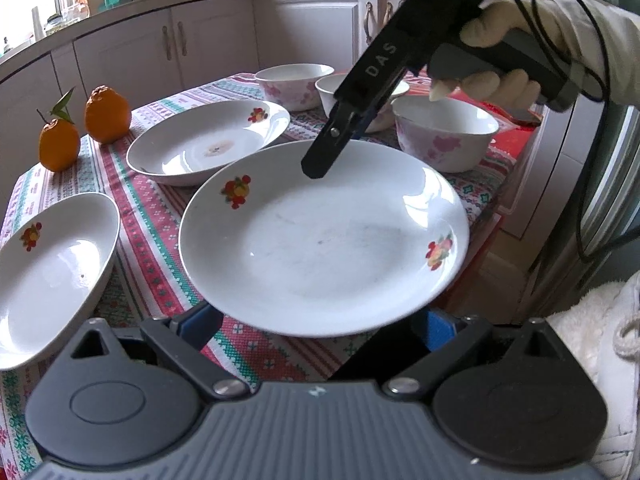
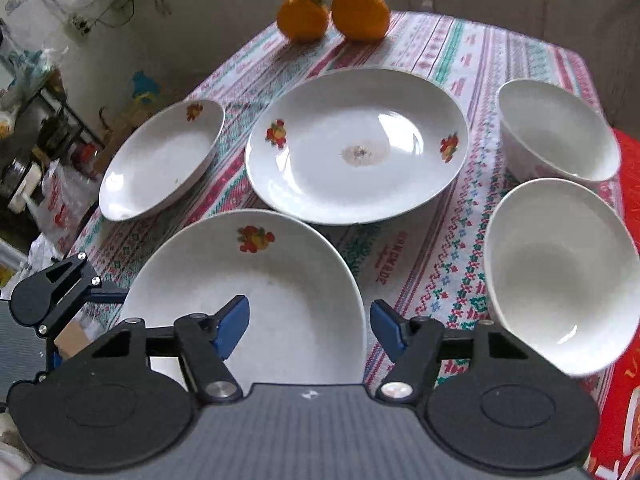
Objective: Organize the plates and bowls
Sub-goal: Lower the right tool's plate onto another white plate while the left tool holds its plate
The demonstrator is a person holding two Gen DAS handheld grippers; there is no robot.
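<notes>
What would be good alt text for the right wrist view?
The right gripper straddles the rim of a white plate, its blue pads not yet pressing on it. Beyond lie two more plates, two bowls and two oranges on a patterned tablecloth.

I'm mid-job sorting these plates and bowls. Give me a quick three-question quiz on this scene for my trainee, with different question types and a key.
1. Count: how many bowls does the left wrist view show?
2. True or false: the two oranges lie inside a bowl.
3. Which dish has its rim between the pads of the right gripper?
A) the nearest plate
B) the stained centre plate
C) a bowl

Key:
1) Three.
2) False. They stand on the tablecloth.
3) A. The pads do not yet press on it.
</notes>
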